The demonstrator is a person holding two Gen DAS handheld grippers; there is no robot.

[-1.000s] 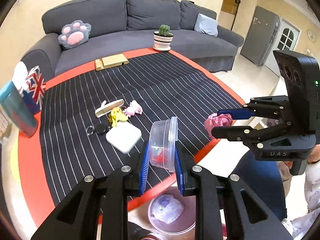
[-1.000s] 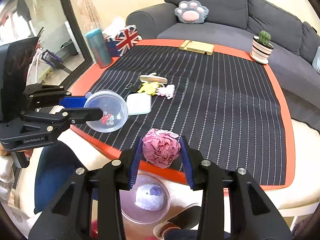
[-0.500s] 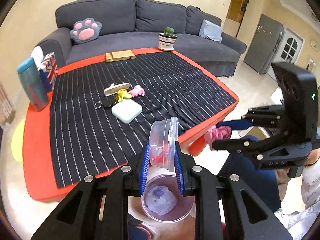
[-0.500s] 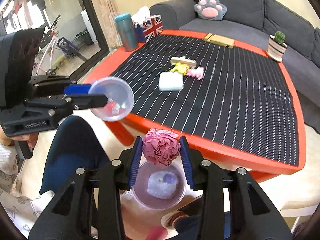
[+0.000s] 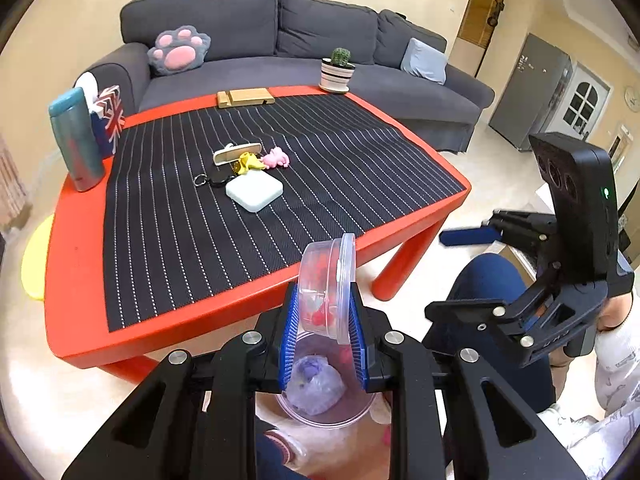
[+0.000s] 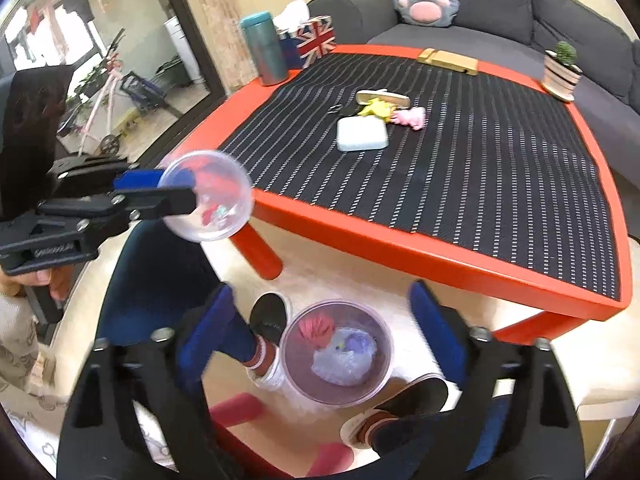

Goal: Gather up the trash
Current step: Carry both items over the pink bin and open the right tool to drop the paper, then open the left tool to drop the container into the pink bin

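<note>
Clear glossy plastic tub (image 5: 326, 284) between ribbed blue pads (image 5: 291, 330); beyond them a glossy red table (image 5: 72, 280) under a matt woven striped cloth (image 5: 320, 152).

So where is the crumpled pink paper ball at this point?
In the right wrist view, the pink paper ball lies inside the clear bin on the floor, beside a pale bluish wad, under the open right gripper.

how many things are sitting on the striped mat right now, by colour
white: 2, pad and case
yellow: 1, toy
pink: 1, toy
black: 1, key fob
total: 5
</note>
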